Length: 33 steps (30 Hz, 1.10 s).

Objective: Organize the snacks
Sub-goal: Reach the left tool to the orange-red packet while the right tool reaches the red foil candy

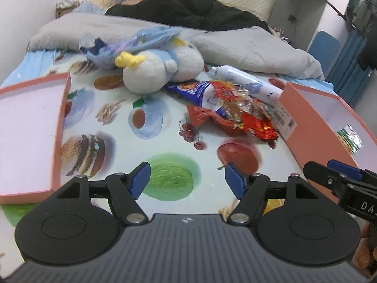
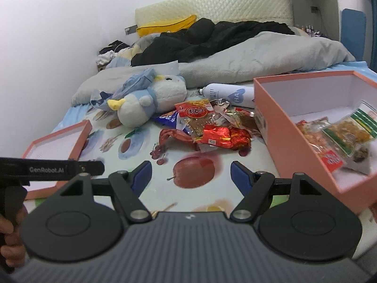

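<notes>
Lid [image 2: 56, 141] is lying empty at left, snack pile [image 2: 212, 127] is still sitting mid-bed beside the plush [image 2: 146, 103], box [image 2: 306, 141] at right is holding a few packets: partly done. Left claw [image 1: 187, 181] and right claw [image 2: 190, 179] are both hanging wide open, gripping nothing. Only the right view is showing the box contents properly; the left is catching just one green packet.

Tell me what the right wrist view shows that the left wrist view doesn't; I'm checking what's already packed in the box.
Only the right wrist view shows the inside of the pink box, where several snack packets already lie. Only the left wrist view shows the right gripper from outside, jaws open and empty; of the box's contents it catches just one foil edge. Both share the loose snack pile, the plush toy, the white bottle, the box lid and the open left gripper.
</notes>
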Available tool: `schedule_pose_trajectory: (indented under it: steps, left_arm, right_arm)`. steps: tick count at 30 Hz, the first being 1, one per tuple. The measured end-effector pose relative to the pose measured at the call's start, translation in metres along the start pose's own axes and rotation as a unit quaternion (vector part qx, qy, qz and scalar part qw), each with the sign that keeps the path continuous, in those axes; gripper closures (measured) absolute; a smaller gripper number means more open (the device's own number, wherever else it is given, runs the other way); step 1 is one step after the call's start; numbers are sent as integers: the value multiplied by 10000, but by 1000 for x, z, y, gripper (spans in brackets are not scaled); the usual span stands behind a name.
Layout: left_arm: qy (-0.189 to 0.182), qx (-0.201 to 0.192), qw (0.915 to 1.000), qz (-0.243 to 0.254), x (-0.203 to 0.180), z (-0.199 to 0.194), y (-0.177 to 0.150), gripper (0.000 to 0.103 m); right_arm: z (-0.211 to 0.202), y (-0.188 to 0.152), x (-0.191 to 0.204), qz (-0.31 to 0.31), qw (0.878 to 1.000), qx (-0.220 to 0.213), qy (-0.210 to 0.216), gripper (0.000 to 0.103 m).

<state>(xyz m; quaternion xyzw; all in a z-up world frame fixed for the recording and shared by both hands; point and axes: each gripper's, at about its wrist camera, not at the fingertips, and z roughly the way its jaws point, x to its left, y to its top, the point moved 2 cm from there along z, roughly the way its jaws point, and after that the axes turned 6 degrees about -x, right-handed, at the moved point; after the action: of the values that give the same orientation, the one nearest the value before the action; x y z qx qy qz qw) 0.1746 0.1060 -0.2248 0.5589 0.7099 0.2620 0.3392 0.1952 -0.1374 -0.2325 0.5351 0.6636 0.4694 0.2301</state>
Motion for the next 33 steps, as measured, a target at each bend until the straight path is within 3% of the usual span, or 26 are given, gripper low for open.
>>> schedule_pose_trajectory:
  steps: [12, 19, 23, 33]
  left_arm:
    - [-429, 96, 9973, -594, 13, 106, 22, 28]
    - [-642, 101, 9944, -838, 11, 154, 40, 18]
    - [-762, 83, 9922, -983, 14, 173, 48, 17]
    - [-897, 140, 9942, -571, 0, 205, 56, 18]
  right_arm:
    - [96, -7, -23, 98, 9974, 116, -711, 29]
    - [129, -8, -31, 349, 9932, 66, -1111, 29]
    - [141, -8, -32, 386, 9902, 4, -1339, 34]
    - [168, -6, -42, 69, 9830, 43, -1833, 41]
